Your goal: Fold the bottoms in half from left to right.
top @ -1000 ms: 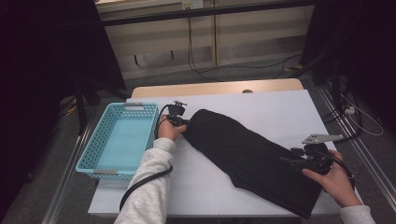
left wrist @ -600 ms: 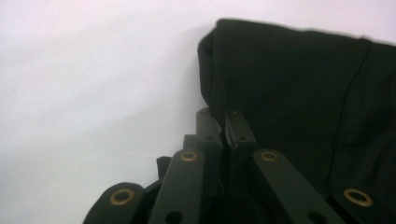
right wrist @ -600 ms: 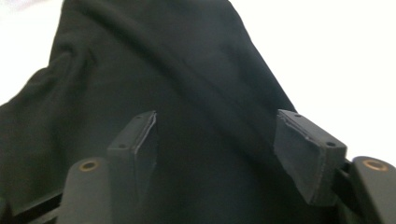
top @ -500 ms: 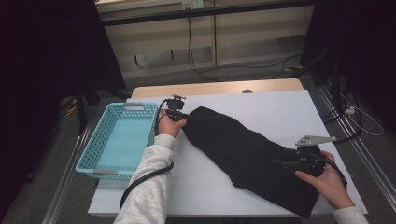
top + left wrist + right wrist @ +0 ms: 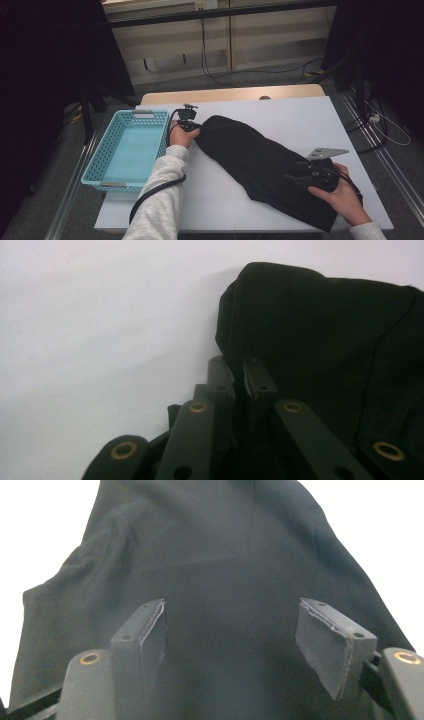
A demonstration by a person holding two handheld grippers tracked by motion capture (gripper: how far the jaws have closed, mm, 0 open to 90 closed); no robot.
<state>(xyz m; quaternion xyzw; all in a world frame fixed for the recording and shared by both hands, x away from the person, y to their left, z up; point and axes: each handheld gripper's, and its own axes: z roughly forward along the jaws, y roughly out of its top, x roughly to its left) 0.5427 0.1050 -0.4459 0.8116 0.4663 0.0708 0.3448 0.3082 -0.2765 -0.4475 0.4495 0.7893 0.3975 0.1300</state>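
Observation:
A black garment [image 5: 250,155] lies slantwise on the white table [image 5: 300,115], from upper left to lower right. My left gripper [image 5: 192,125] sits at its upper left end. In the left gripper view its jaws [image 5: 240,370] stand together on the garment's edge [image 5: 325,330]. My right gripper [image 5: 294,170] rests over the lower right end, pointing left. Its jaws have just been opening. In the right gripper view it [image 5: 245,630] stands open above the flat cloth [image 5: 220,545], the pads apart and gripping nothing.
A light blue plastic basket [image 5: 135,114] stands at the table's left edge, beside my left hand. A wooden table edge [image 5: 230,94] runs behind the white top. Cables lie on the floor beyond and to the right.
My right hand has slid a little to the left over the garment's lower end. The left hand has stayed at the upper corner.

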